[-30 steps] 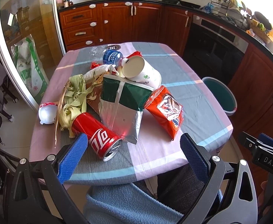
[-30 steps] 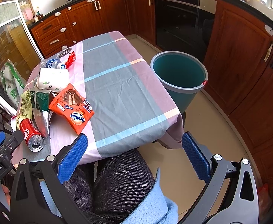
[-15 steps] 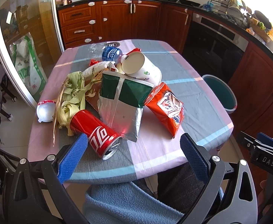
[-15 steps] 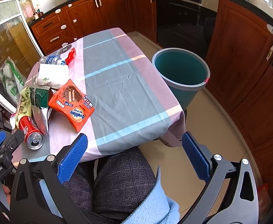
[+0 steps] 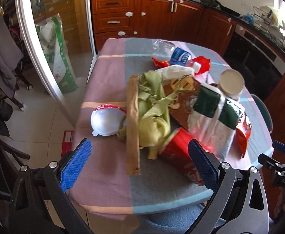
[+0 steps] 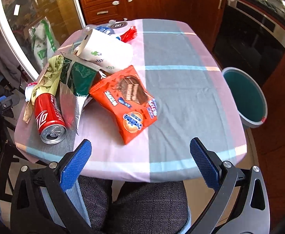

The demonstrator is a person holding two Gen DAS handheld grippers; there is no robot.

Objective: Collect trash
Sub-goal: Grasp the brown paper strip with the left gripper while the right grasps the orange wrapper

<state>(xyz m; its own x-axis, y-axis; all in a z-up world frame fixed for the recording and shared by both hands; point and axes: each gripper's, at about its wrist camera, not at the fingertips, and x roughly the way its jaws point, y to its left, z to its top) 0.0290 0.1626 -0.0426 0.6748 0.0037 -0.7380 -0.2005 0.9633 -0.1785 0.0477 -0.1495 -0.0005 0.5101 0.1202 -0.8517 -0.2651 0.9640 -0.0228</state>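
Left gripper point(image 5: 139, 160) spread before can point(image 5: 179, 152).

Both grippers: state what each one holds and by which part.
Nothing is held. The left gripper and the right gripper are both open and empty, short of the trash on the table.

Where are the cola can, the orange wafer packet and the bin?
cola can point(image 6: 48, 110): right wrist view, red side.
orange wafer packet point(image 6: 127, 99): right wrist view, front face.
bin point(image 6: 245, 95): right wrist view, teal inner wall.

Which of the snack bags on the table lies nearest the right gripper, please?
The orange wafer bag: it lies closest to the right gripper, while the green-and-silver bag sits further left.
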